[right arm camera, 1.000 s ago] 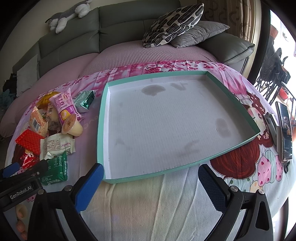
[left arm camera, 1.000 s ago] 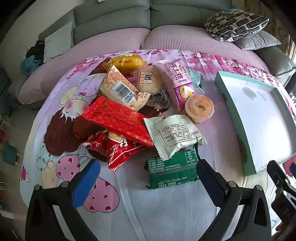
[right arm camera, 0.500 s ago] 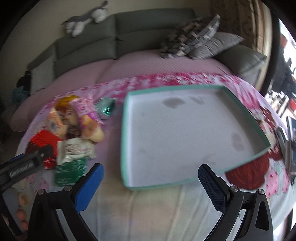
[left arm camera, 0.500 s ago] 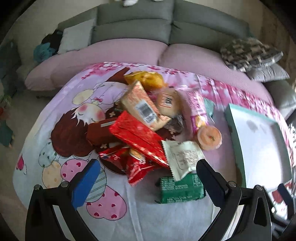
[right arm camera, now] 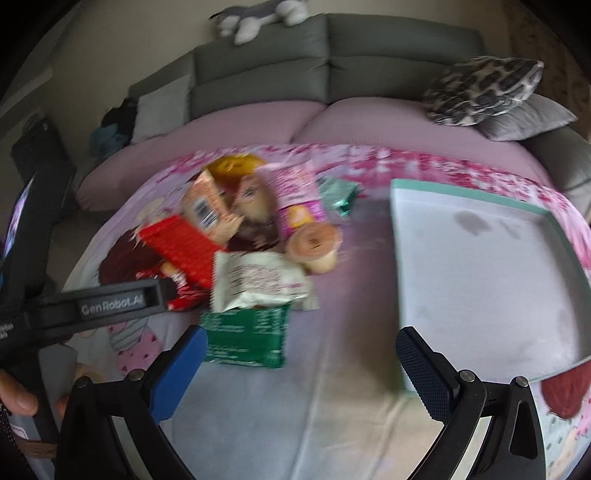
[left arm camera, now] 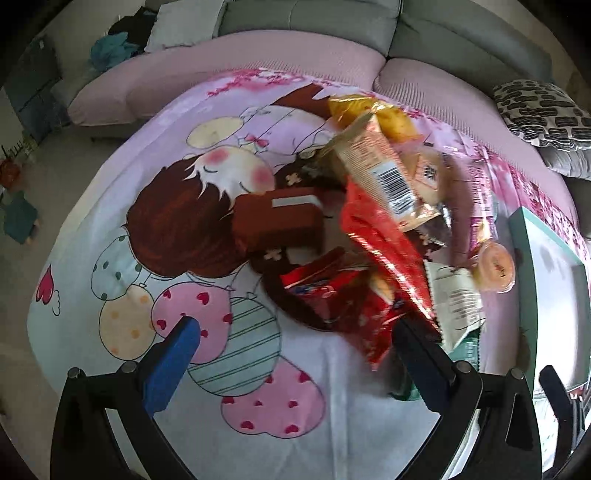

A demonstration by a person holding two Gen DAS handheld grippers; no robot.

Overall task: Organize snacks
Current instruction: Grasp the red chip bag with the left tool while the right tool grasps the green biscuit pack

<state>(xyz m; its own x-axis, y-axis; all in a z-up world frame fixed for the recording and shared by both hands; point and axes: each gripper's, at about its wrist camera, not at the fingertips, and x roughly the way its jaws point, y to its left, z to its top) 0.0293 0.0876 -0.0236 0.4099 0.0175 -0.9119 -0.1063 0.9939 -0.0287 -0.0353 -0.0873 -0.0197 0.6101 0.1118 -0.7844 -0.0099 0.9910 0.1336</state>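
A pile of snack packets lies on a cartoon-print cloth (left arm camera: 155, 280): a red foil packet (left arm camera: 384, 243), a brown box (left arm camera: 280, 218), a barcoded orange packet (left arm camera: 384, 173), a white packet (right arm camera: 258, 280), a green packet (right arm camera: 247, 332) and a jelly cup (left arm camera: 495, 266). A teal-rimmed white tray (right arm camera: 480, 280) lies to the right of the pile. My left gripper (left arm camera: 295, 347) is open and empty, near the pile's left front. My right gripper (right arm camera: 299, 354) is open and empty, above the cloth between the green packet and the tray.
A grey and pink sofa (right arm camera: 258, 122) curves behind the cloth, with a patterned cushion (right arm camera: 480, 88) at right and a plush toy (right arm camera: 258, 18) on its back. The left gripper's body (right arm camera: 107, 302) crosses the right wrist view at left.
Both grippers have swung to the left. The pile now sits right of centre in the left wrist view, and it has come to centre in the right wrist view. The snacks have not moved.
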